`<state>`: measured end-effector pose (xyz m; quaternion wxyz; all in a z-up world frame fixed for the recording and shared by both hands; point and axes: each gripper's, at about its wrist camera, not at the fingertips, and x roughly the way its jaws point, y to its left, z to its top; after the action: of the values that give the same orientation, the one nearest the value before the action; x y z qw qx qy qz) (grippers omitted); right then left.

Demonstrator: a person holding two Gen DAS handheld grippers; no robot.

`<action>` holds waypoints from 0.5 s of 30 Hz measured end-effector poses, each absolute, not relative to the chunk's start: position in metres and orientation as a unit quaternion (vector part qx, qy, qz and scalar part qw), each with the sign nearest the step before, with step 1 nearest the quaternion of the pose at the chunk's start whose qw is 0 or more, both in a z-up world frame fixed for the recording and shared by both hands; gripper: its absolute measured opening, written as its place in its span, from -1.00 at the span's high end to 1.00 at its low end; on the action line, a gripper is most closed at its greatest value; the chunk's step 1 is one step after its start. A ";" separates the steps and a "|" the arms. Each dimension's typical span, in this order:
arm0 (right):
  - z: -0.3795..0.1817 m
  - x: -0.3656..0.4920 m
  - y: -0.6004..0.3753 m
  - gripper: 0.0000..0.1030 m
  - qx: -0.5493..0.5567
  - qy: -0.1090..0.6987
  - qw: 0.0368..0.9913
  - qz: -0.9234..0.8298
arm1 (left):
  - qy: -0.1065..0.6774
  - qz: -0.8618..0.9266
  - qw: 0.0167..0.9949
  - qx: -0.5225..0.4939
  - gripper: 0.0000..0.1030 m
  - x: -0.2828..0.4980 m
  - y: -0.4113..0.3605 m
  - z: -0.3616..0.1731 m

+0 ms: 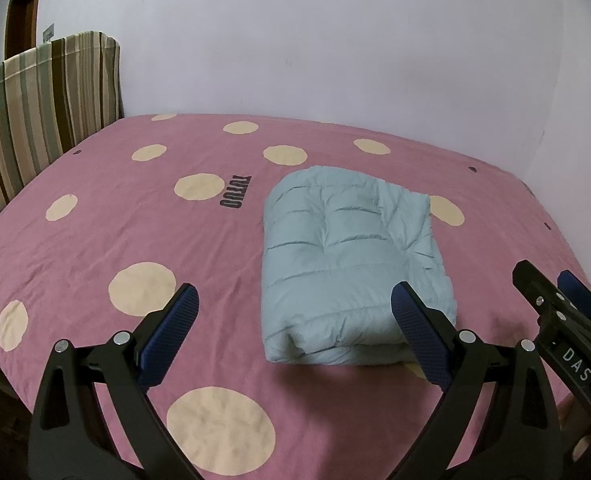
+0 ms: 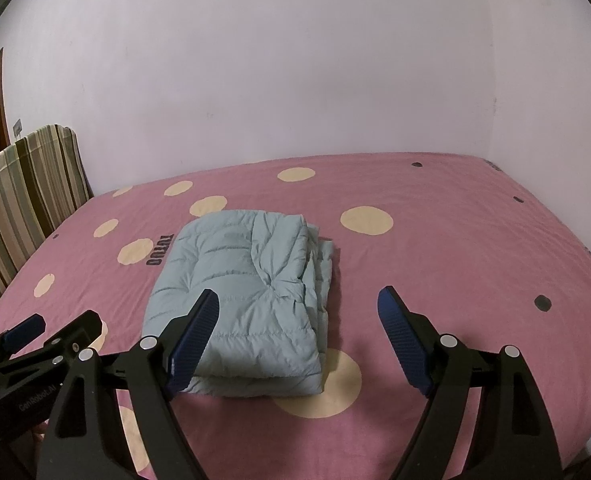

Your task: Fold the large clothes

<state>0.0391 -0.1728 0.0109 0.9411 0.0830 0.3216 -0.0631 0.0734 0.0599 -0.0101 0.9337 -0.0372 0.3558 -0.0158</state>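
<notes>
At the left edge of my left wrist view stands a striped fabric headboard point(image 1: 43, 96), and below it runs the pink bedsheet with cream dots point(image 1: 107, 232). Across the bottom of that frame my left gripper point(image 1: 295, 314) hangs with its jaws spread wide, nothing between them. Centre-right of the frame lies the pale blue quilted puffer jacket point(image 1: 347, 256), already a compact folded block, flat on the sheet. My right gripper point(image 2: 299, 312) fills the bottom of its own view, also spread wide and empty; the jacket sits left of centre there, with loose layered edges on its right side. I judge it light, soft and springy, with a slick shell, so it may puff open. I'd pinch through all layers at the near folded edge, not one skin.
</notes>
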 end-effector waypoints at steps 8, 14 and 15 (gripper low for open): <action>0.012 0.038 -0.172 -0.56 0.083 0.322 0.941 -0.063 | 0.348 -0.014 0.937 -0.029 -0.88 0.072 0.056 -0.010; 0.011 0.039 -0.172 -0.56 0.082 0.322 0.941 -0.062 | 0.344 -0.018 0.938 -0.032 -0.88 0.069 0.058 -0.010; 0.011 0.039 -0.172 -0.56 0.082 0.322 0.941 -0.062 | 0.343 -0.018 0.939 -0.032 -0.88 0.069 0.058 -0.010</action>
<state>0.0392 -0.1722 0.0108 0.9411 0.0825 0.3220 -0.0618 0.0688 0.0579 -0.0097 0.9387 -0.0318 0.3429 -0.0177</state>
